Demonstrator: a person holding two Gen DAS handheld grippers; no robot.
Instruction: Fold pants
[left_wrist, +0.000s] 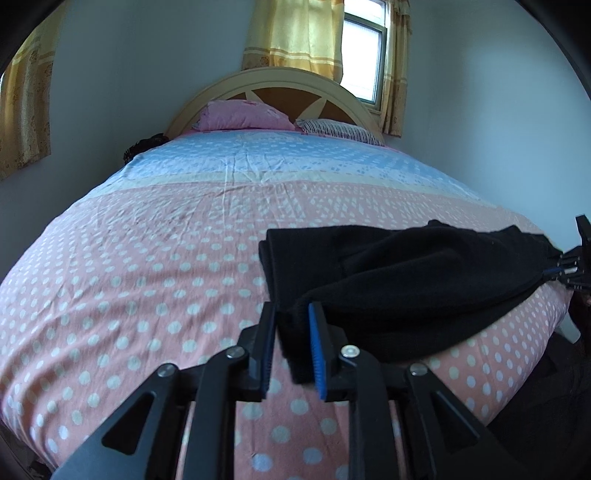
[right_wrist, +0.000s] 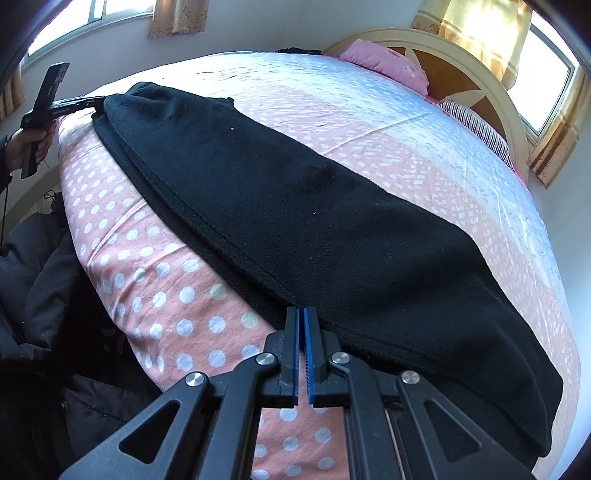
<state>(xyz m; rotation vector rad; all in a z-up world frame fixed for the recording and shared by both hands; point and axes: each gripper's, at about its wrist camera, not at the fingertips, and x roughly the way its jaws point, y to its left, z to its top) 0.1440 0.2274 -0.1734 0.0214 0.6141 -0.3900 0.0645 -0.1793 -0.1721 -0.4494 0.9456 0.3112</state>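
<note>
On bed (left_wrist: 147, 240), black pants (right_wrist: 295, 206) (unlabelled), both tools clamped

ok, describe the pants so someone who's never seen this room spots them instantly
Start at the bed with the pink polka-dot sheet. The pants lie stretched along the edge farthest from the headboard, the left gripper and right gripper each pinching one end. They are the only solid black cloth on the sheet; the pillows by the headboard are pink and striped.

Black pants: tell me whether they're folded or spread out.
Folded at least once: the black pants lie in stacked layers on the bed, two edges running parallel. Both grippers hold opposite ends.
</note>
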